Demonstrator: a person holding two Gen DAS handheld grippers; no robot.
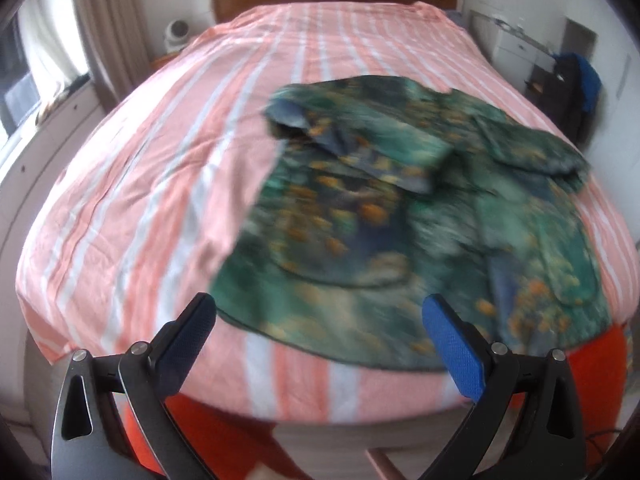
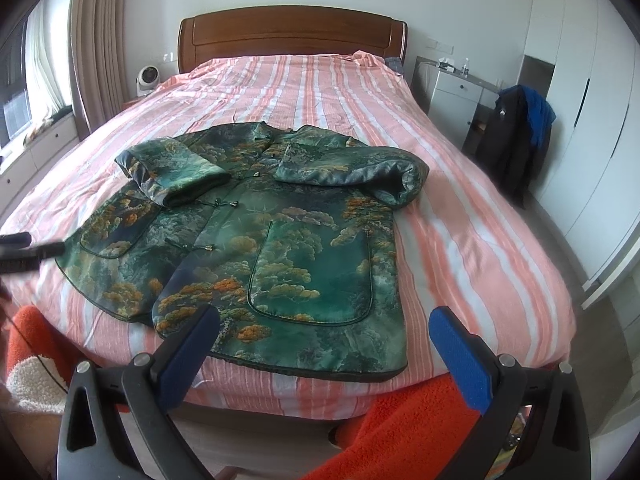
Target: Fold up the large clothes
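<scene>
A green jacket point(image 2: 256, 232) printed with orange and grey trees lies front-up on the pink striped bed point(image 2: 312, 84), both sleeves folded in over the chest. The left wrist view shows the same jacket point(image 1: 384, 216), blurred, right of centre. My left gripper point(image 1: 320, 336) is open above the bed's near edge, close to the hem, holding nothing. A dark blurred part of it point(image 2: 24, 250) shows at the left edge of the right wrist view. My right gripper point(image 2: 324, 340) is open over the hem's near right part, empty.
A wooden headboard point(image 2: 292, 32) stands at the far end. A small white fan point(image 2: 147, 78) sits left of the bed, a white cabinet point(image 2: 456, 100) and a chair with dark clothes point(image 2: 516, 140) to the right. Orange fleece-clad legs point(image 2: 404, 432) are at the near edge.
</scene>
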